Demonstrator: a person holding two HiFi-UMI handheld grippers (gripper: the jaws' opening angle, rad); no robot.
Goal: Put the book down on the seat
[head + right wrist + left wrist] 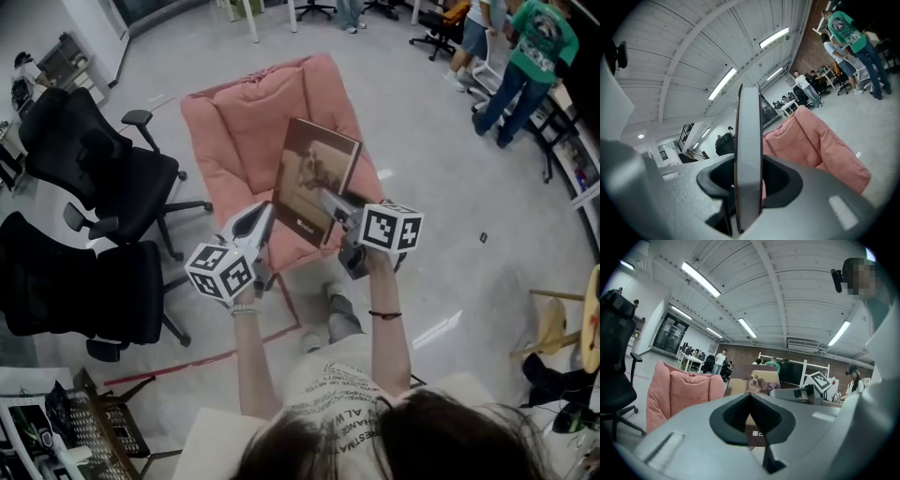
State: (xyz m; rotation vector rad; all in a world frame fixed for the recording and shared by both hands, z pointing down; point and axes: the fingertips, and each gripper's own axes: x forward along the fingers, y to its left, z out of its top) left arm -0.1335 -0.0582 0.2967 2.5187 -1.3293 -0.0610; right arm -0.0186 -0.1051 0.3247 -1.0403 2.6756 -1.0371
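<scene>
Book [314,178]: held nearly upright over the front of the seat, cover with the dog picture facing the person; whether its lower edge touches the cushion I cannot tell.
Right tool [330,202]: clamped on the book's right side; in the right gripper view the book [749,154] stands edge-on between the two dark pads [780,180], which press it from both sides.
Left tool [267,217]: tips brought together with nothing between them; it sits just beside the book's lower left corner; in the left gripper view the cover [757,380] shows beyond the tips [750,397].
Seat [239,122]: pink padded chair on the grey floor [441,187]; two black office chairs [103,169] stand to its left.
</scene>
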